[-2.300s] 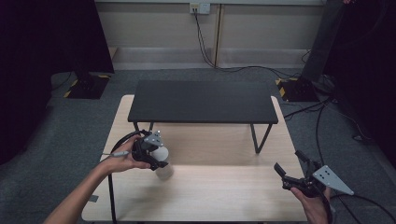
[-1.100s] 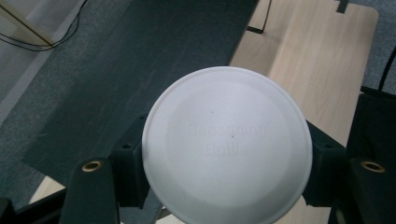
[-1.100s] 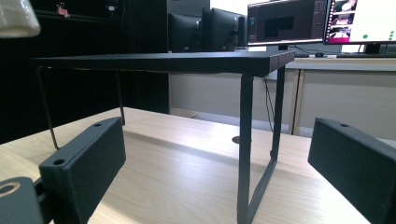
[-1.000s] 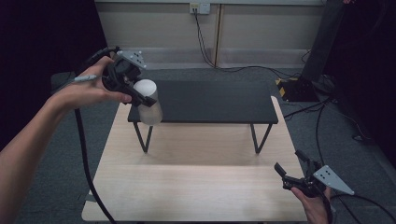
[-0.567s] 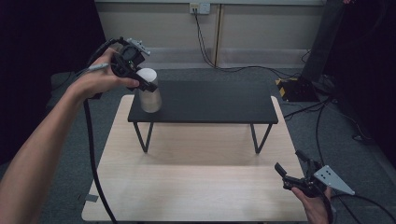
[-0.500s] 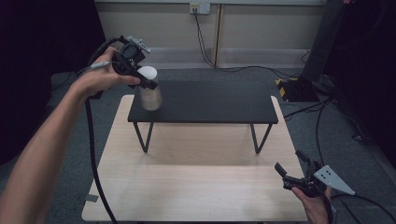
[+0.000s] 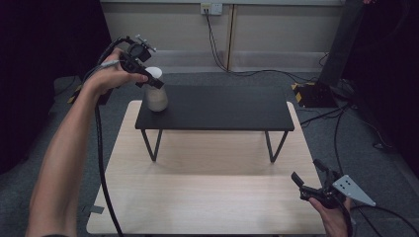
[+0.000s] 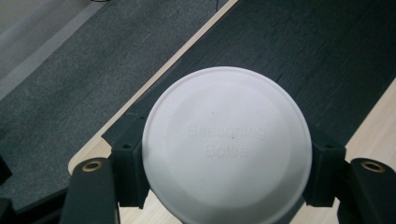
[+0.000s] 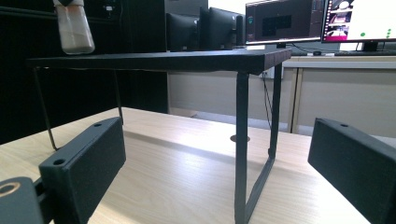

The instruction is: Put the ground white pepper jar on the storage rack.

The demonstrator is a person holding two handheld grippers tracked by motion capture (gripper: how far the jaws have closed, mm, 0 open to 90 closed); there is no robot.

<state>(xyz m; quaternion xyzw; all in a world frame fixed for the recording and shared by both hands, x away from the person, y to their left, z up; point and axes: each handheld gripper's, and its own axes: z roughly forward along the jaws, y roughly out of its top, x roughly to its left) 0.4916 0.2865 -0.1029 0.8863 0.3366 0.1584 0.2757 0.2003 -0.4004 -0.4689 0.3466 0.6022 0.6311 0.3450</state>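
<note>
The left gripper [image 7: 154,83] is clamped on a seasoning bottle [image 7: 156,96] just below its white lid [image 8: 227,142], one pad on each side. The bottle is upright at the left end of the black shelf [image 7: 217,107], at or just above its top; contact with the surface cannot be confirmed. The shelf stands on the wooden table [image 7: 207,197]. The right gripper [image 7: 310,183] is held low near the table's front right corner, well apart from the bottle, its jaws apart with nothing between them.
</note>
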